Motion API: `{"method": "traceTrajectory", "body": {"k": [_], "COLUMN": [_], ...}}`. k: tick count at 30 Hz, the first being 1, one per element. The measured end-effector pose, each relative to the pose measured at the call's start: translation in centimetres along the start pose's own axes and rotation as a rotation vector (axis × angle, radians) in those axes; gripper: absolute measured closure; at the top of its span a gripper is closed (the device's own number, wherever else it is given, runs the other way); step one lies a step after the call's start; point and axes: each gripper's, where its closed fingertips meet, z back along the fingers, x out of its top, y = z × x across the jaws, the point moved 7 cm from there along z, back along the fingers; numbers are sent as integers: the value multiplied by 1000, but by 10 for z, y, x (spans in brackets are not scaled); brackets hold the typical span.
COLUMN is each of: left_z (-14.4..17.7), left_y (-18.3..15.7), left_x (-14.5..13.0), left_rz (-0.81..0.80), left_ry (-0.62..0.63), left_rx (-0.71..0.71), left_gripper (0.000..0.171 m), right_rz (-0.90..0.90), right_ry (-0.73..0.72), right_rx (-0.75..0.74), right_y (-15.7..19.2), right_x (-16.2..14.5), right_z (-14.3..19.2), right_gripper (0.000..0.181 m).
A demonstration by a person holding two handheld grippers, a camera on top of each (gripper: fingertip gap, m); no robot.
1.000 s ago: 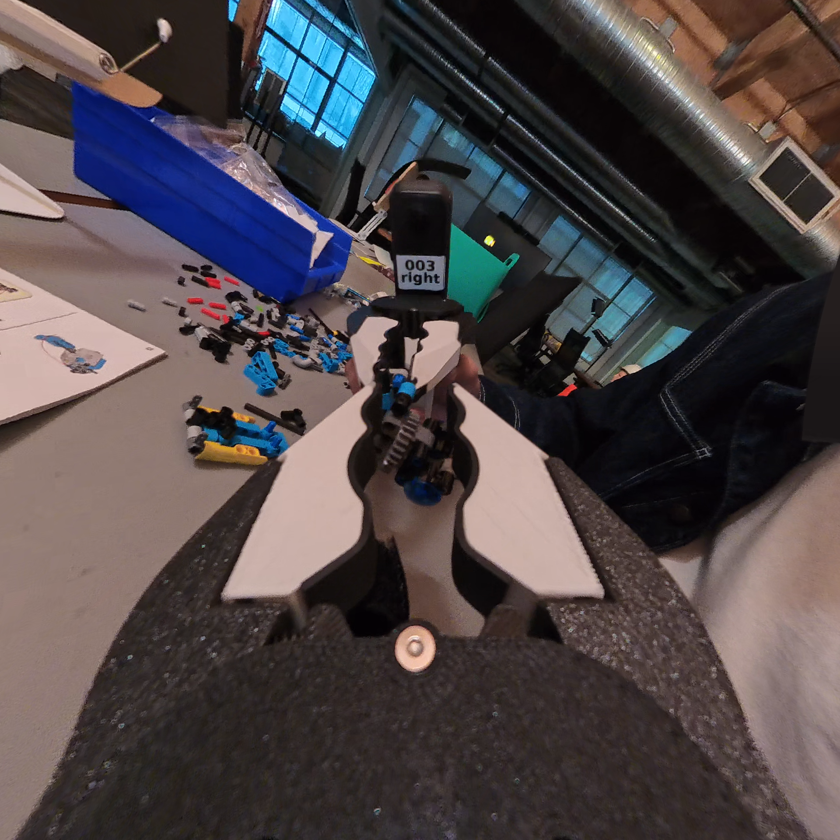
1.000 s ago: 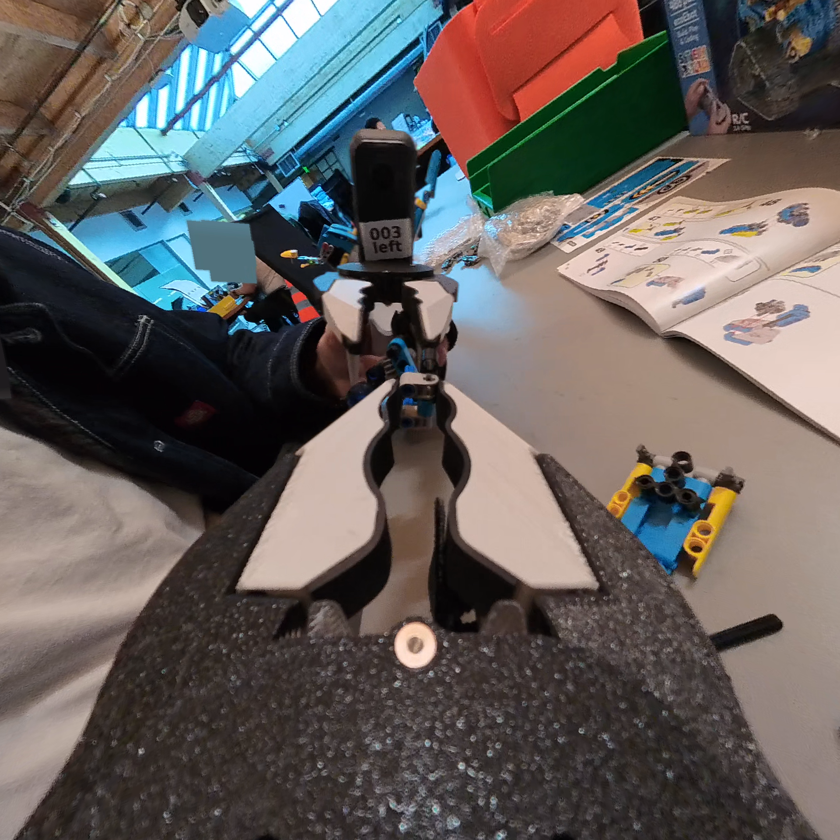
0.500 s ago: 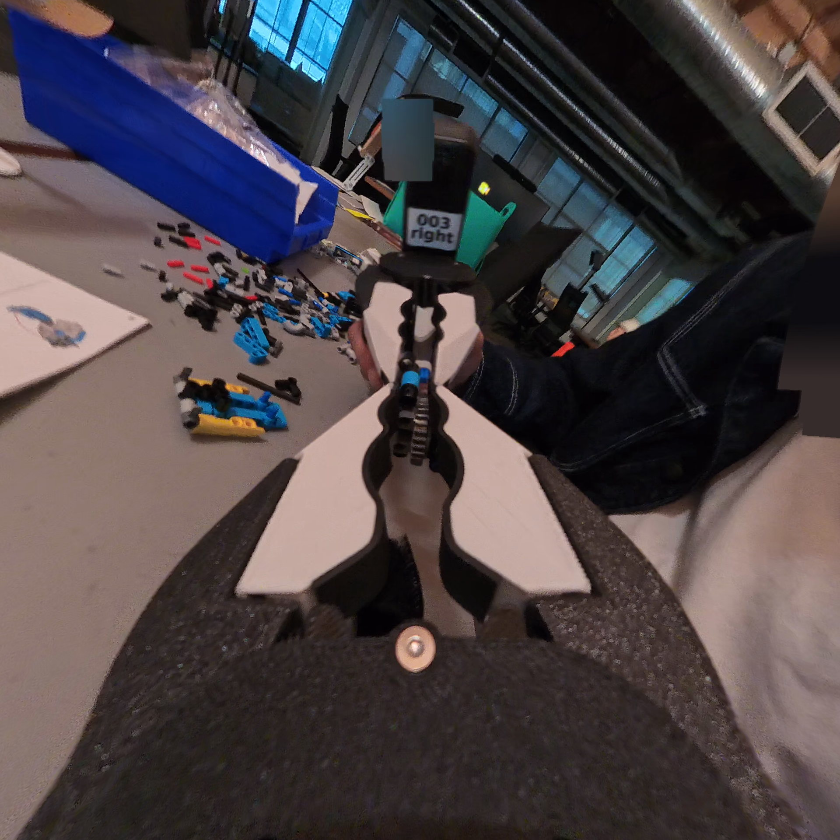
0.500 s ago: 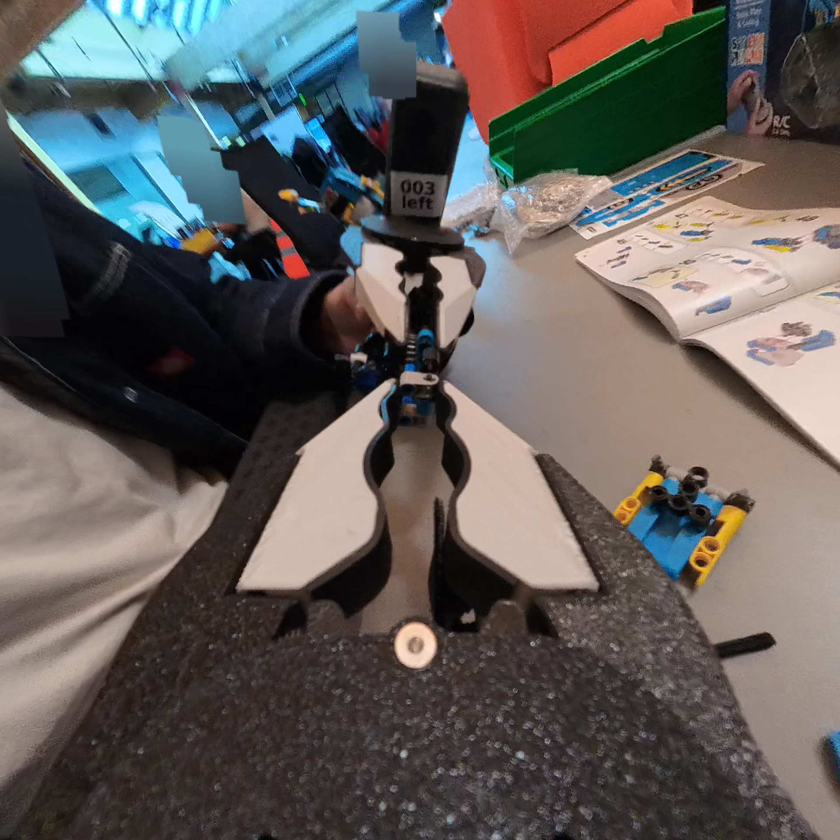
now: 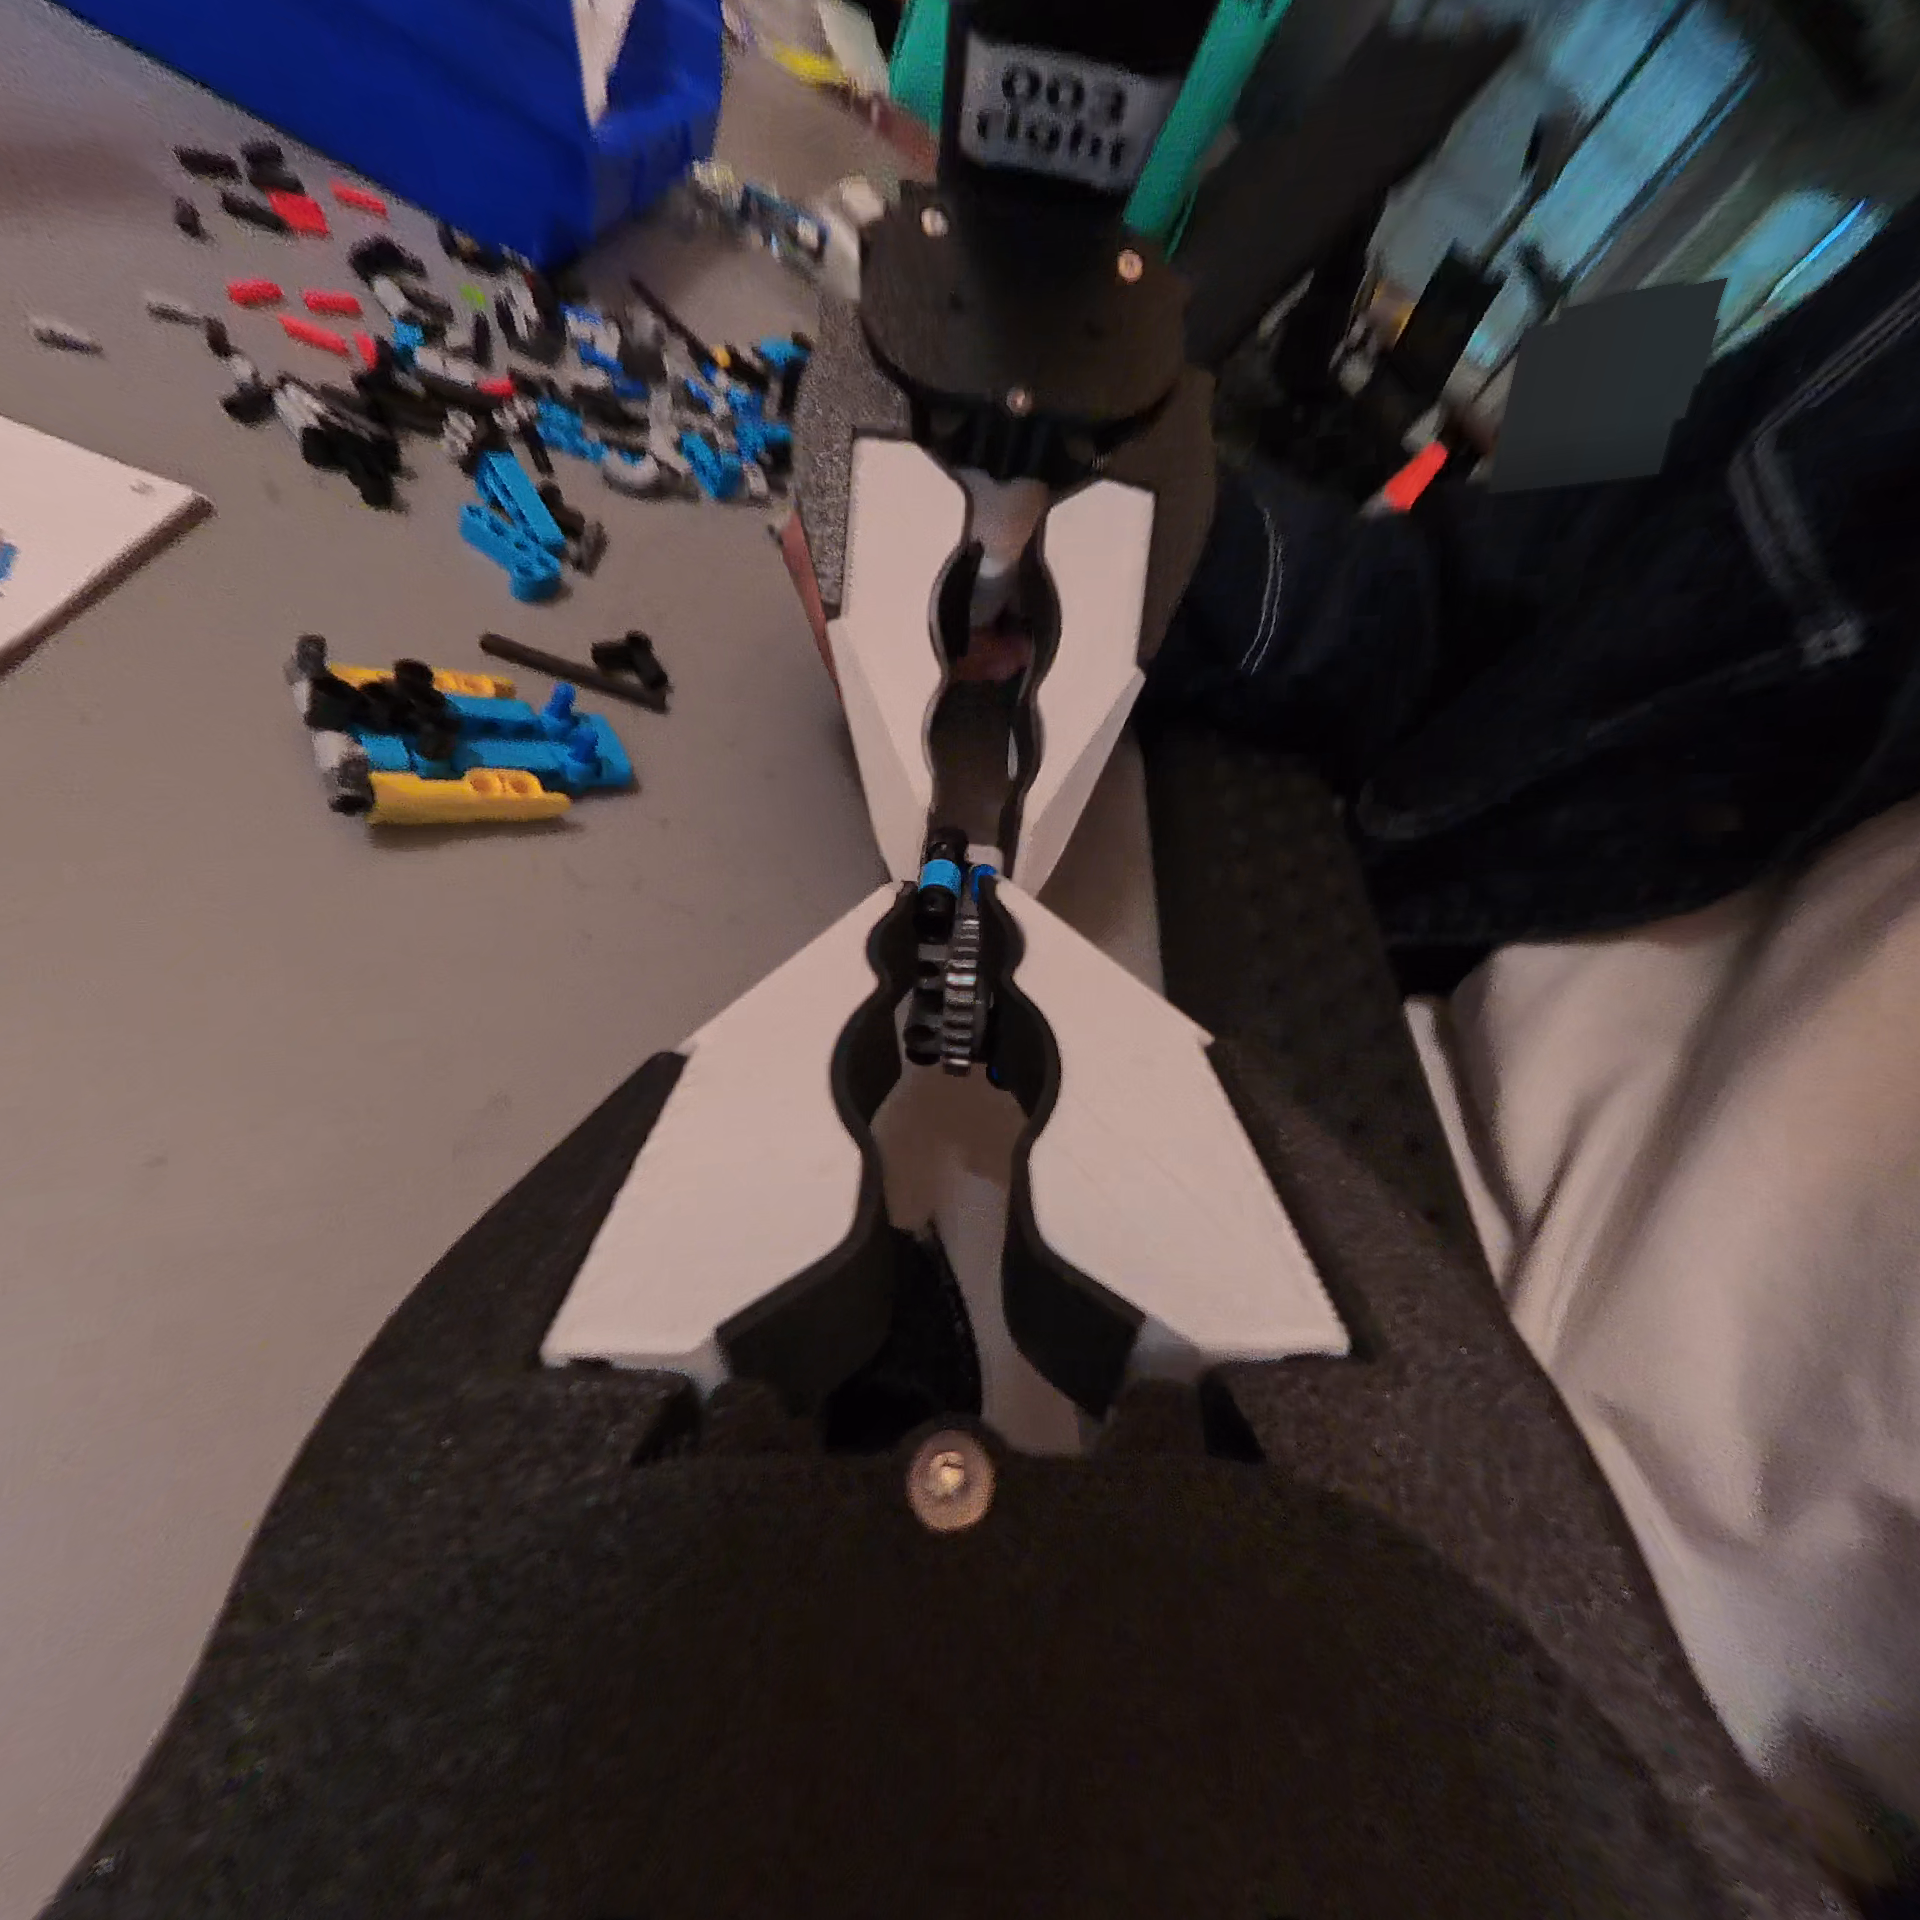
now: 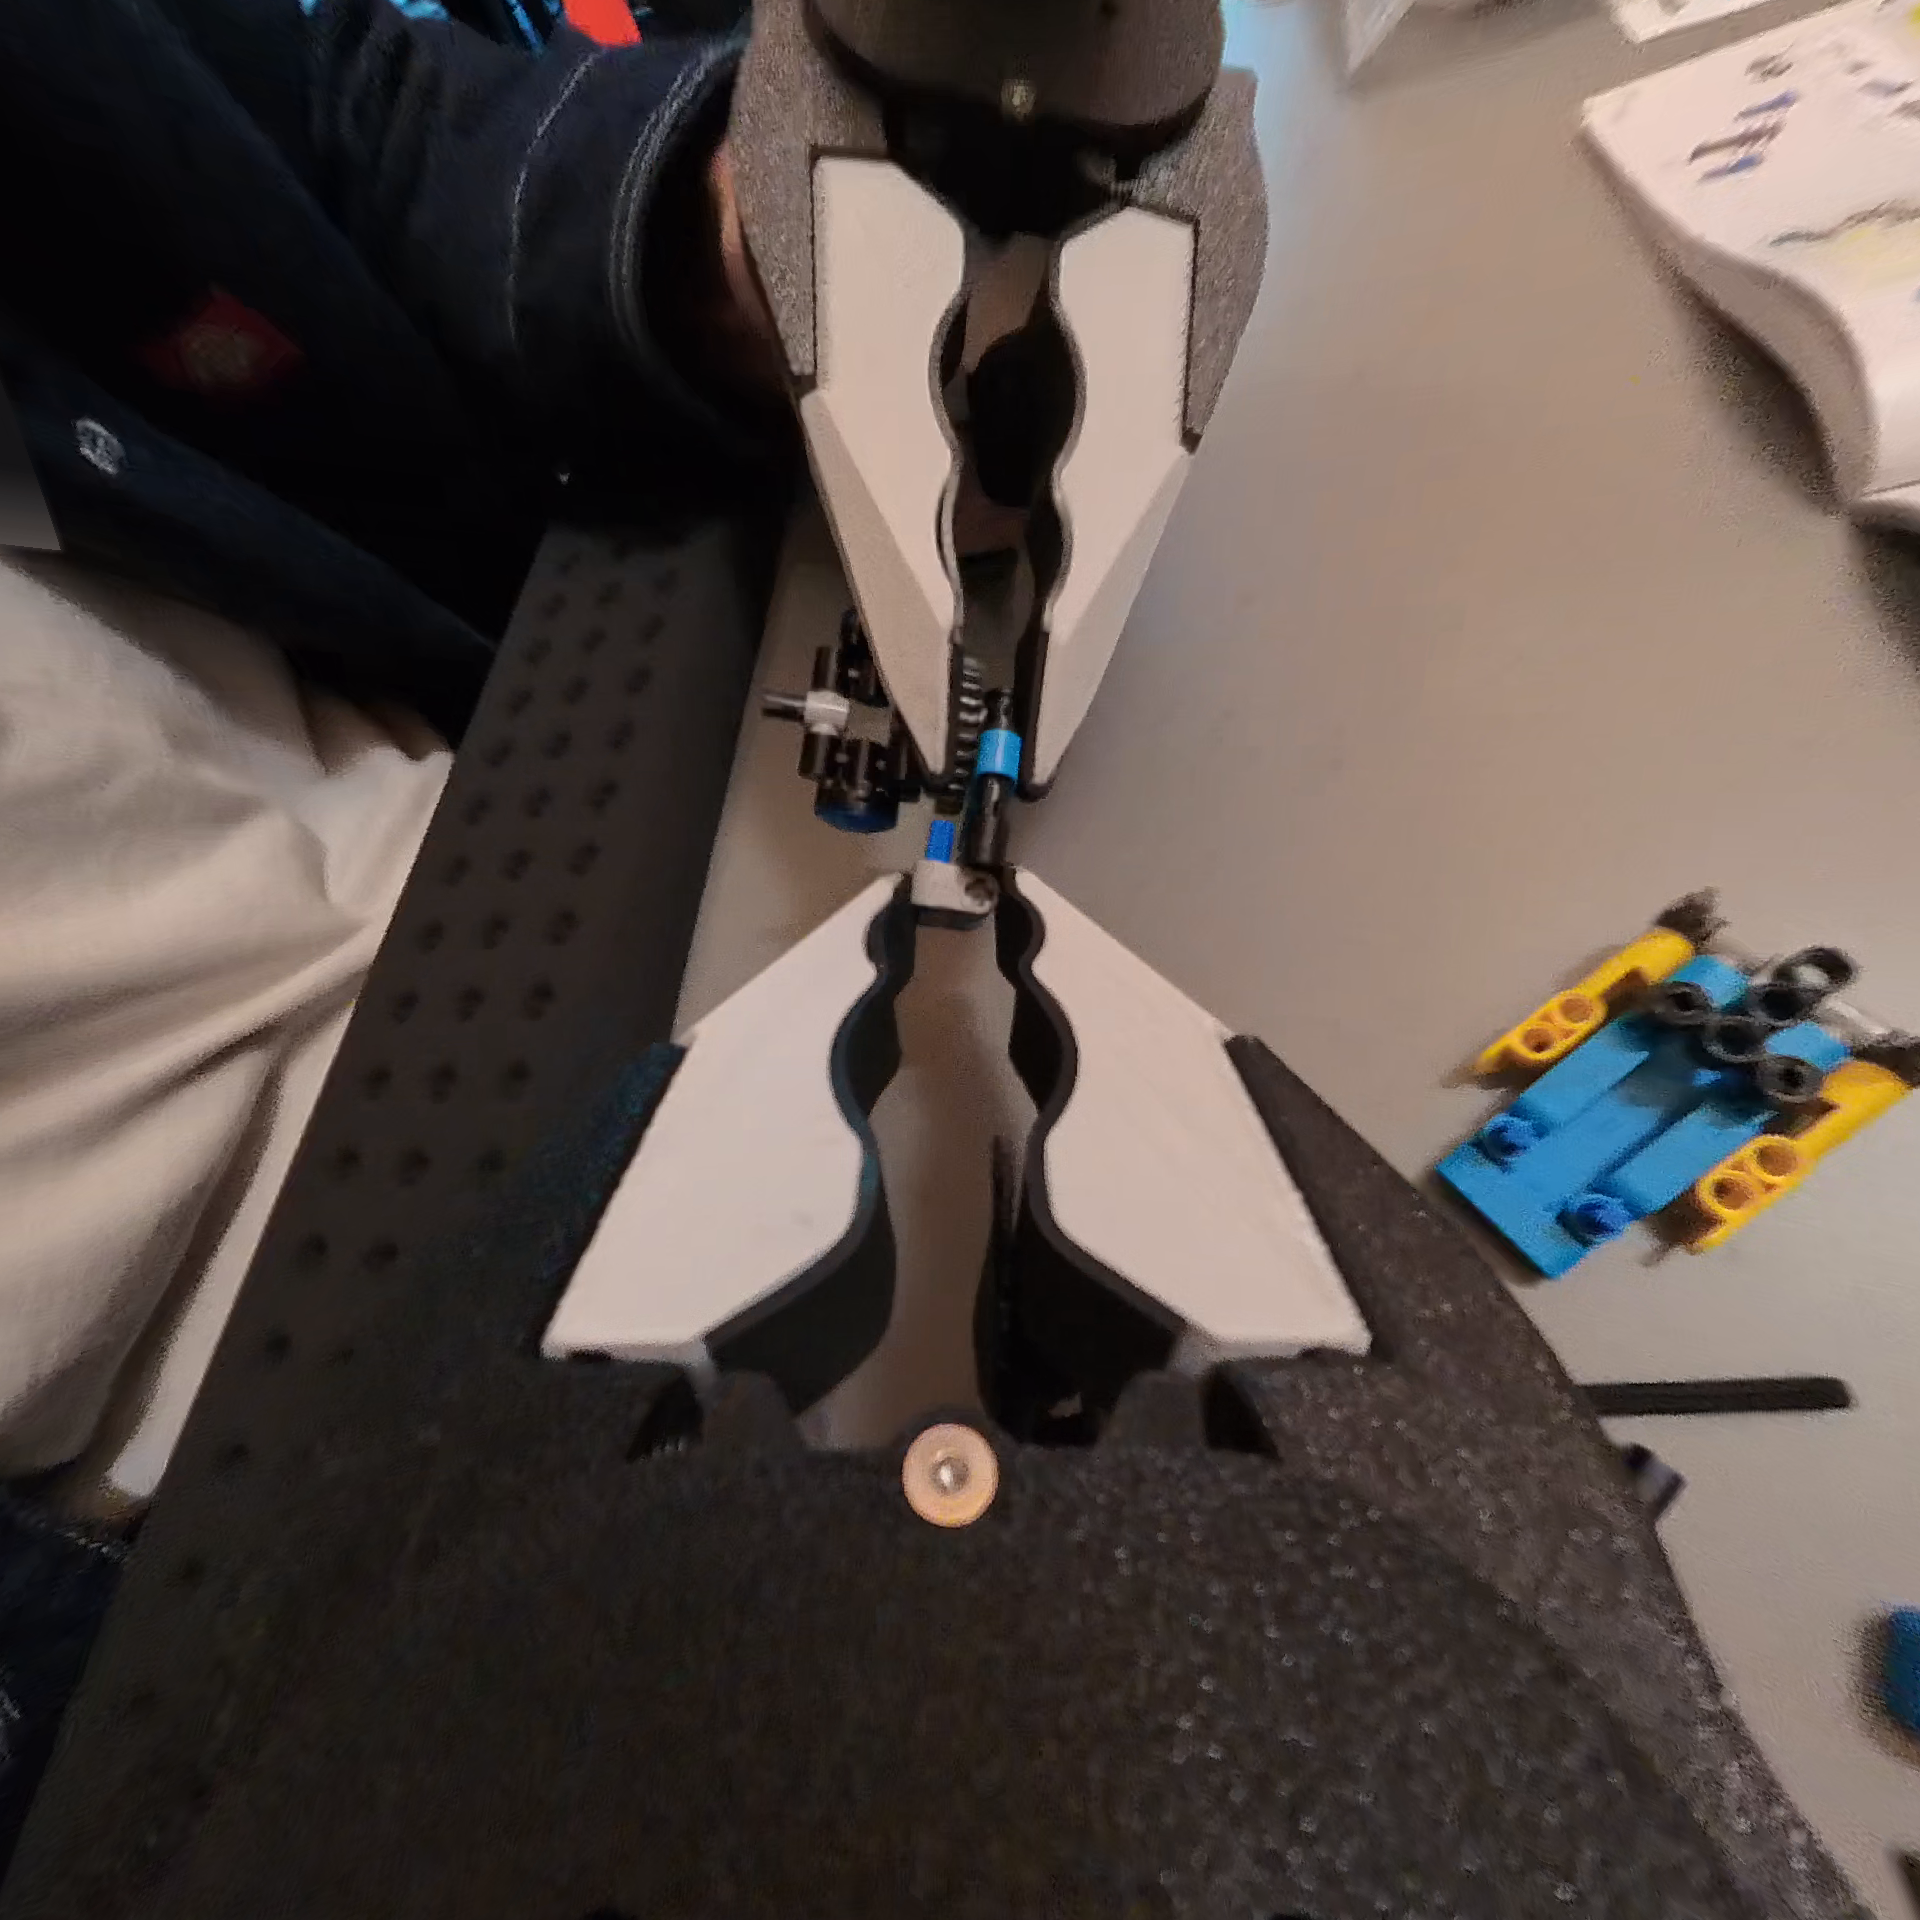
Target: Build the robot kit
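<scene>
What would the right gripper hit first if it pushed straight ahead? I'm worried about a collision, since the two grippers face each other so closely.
Probably the left gripper: its fingertips sit tip to tip with the right gripper, joined by the small brick assembly.

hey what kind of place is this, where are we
Probably a workshop or maker space: a grey worktable strewn with loose building-toy parts, a blue parts bin, and an open instruction booklet.
</scene>
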Motion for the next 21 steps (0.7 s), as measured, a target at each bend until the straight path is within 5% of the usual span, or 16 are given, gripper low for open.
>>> {"method": "traceTrajectory", "body": {"k": [9, 21], "left_z": [2, 6], "left_y": [12, 17], "left_x": [-12, -11], "left_rz": [-136, -80], "left_ry": [151, 130], "left_rx": [189, 200], "left_gripper": [162, 161], "right_rz": [-42, -131], "right_ry": [1, -89], "right_rx": [-145, -174], "right_y": [-21, -27], "right_x": [-7, -6], "right_z": [-12, -1], "right_gripper": [166, 158]}}
